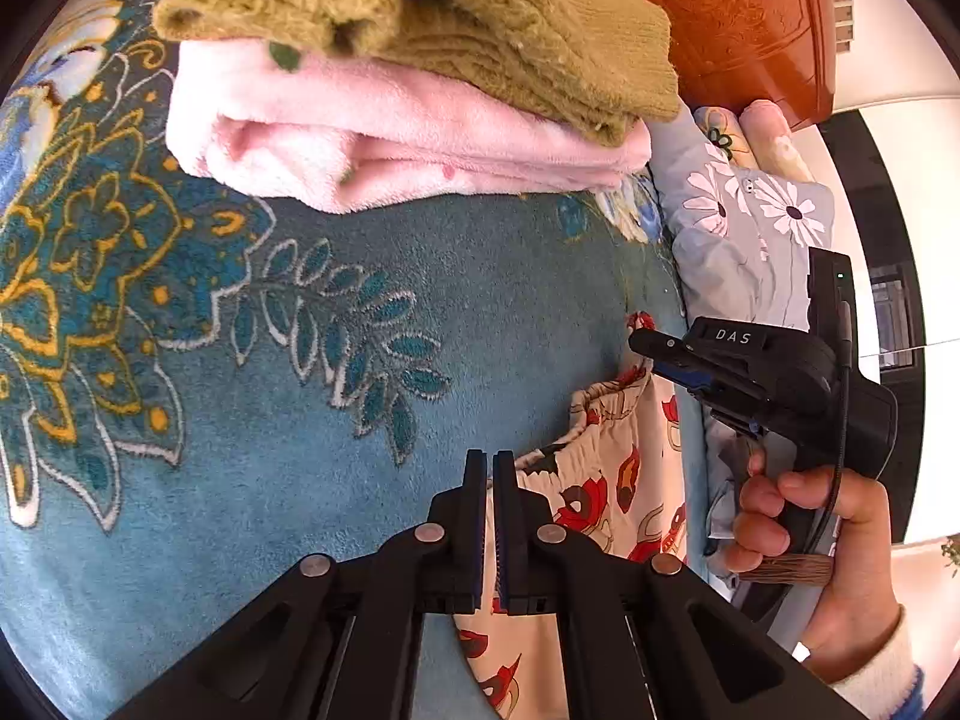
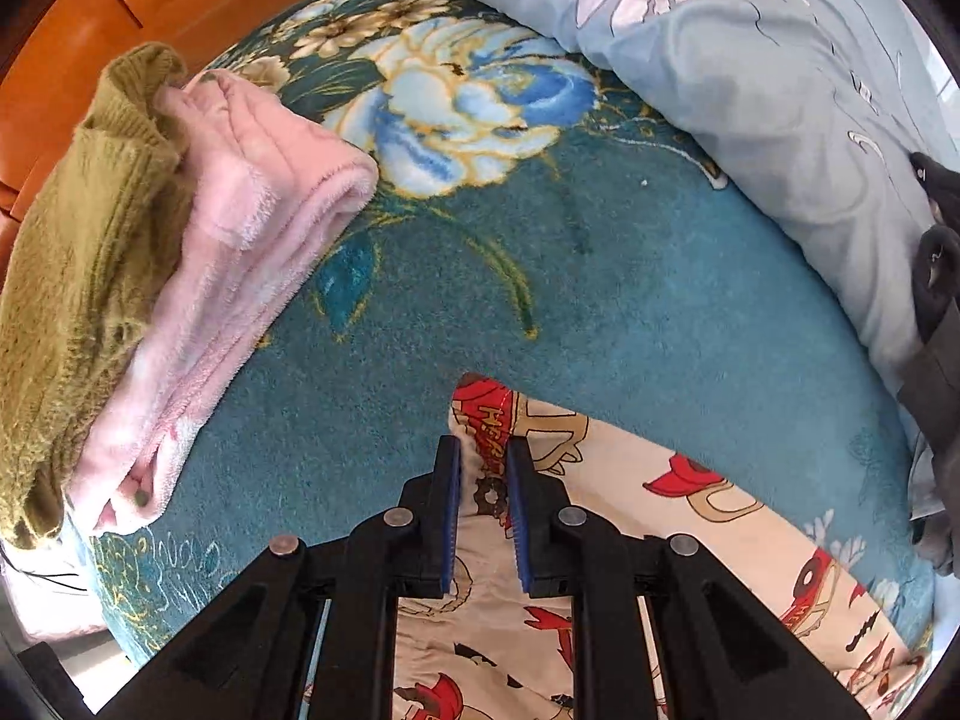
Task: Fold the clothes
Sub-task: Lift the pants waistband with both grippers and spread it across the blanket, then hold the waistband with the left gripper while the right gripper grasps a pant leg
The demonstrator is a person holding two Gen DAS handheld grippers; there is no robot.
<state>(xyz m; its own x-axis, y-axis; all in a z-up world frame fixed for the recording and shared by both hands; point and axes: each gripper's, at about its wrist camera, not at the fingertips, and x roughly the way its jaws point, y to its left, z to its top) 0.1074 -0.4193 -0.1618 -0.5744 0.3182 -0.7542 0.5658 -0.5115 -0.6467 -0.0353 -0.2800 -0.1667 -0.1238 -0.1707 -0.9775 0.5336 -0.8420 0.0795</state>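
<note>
The fingers of the left gripper [image 1: 490,468] are standing almost together, pinching a thin edge of the cartoon-print pyjama trousers [image 1: 606,498] close to the gathered elastic waistband [image 1: 591,420]. The fingers of the right gripper [image 2: 485,450] are clamping a thicker bunched corner of the same garment, which is why they are sitting slightly further apart. In the left wrist view a hand [image 1: 804,534] is gripping the handle of that right tool.

Taking the folded stack as landmark, with its olive knitted sweater [image 1: 432,18] lying on a pink fleece garment [image 1: 372,138], the trousers are lying nearer the cameras than the stack, well apart from it, on the teal floral blanket [image 1: 252,420]. A grey daisy-print pillow [image 2: 750,90] is lying beyond the blanket on the side away from the stack.

The trousers are looking light, thin and limp, probably woven cotton. They will likely be sagging between the two grips and dragging on the plush blanket instead of sliding. The waistband is the firmest part, so holding at its two ends should be giving the straightest fold line; a single-layer pinch may be slipping if the cloth is pulled taut.
</note>
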